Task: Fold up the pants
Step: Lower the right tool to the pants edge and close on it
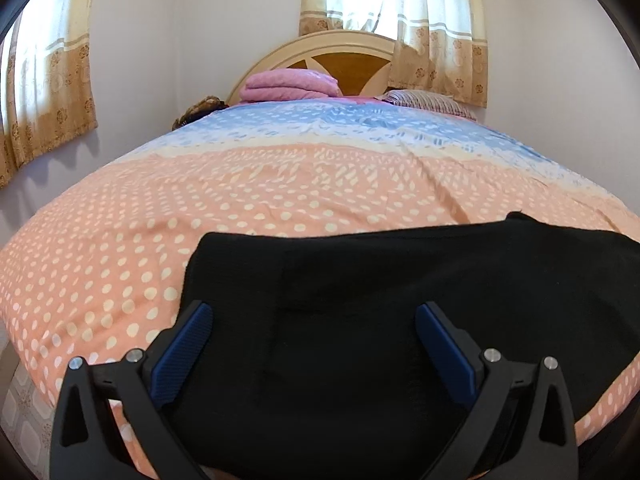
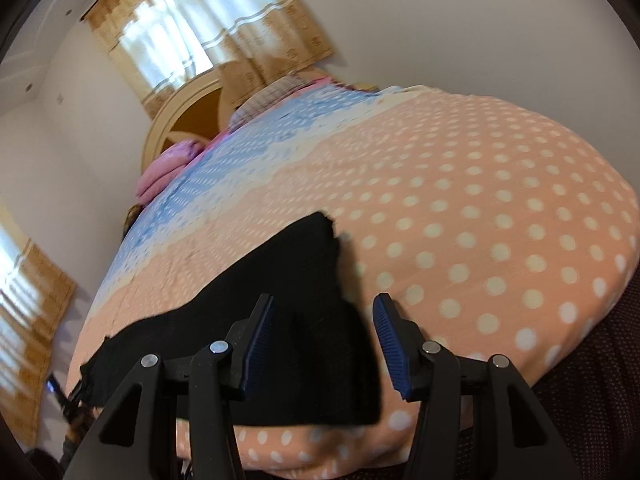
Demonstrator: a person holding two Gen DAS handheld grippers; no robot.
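Note:
Black pants [image 1: 380,292] lie flat across the near part of the bed, on the peach polka-dot sheet [image 1: 120,248]. My left gripper [image 1: 314,312] hovers over the left part of the pants, its blue pads wide apart and nothing pinched between them. In the right wrist view the same pants [image 2: 296,320] show their right end, with a loose corner sticking up toward the far side. My right gripper [image 2: 324,304] sits over that end, jaws apart, the right edge of the cloth lying between the pads without being pressed.
A folded pink blanket [image 1: 288,86] and a striped pillow [image 1: 428,100] rest by the wooden headboard [image 1: 348,60]. Curtained windows [image 1: 400,8] stand behind and to the left. The bed's near edge drops to a tiled floor [image 1: 24,412] at lower left.

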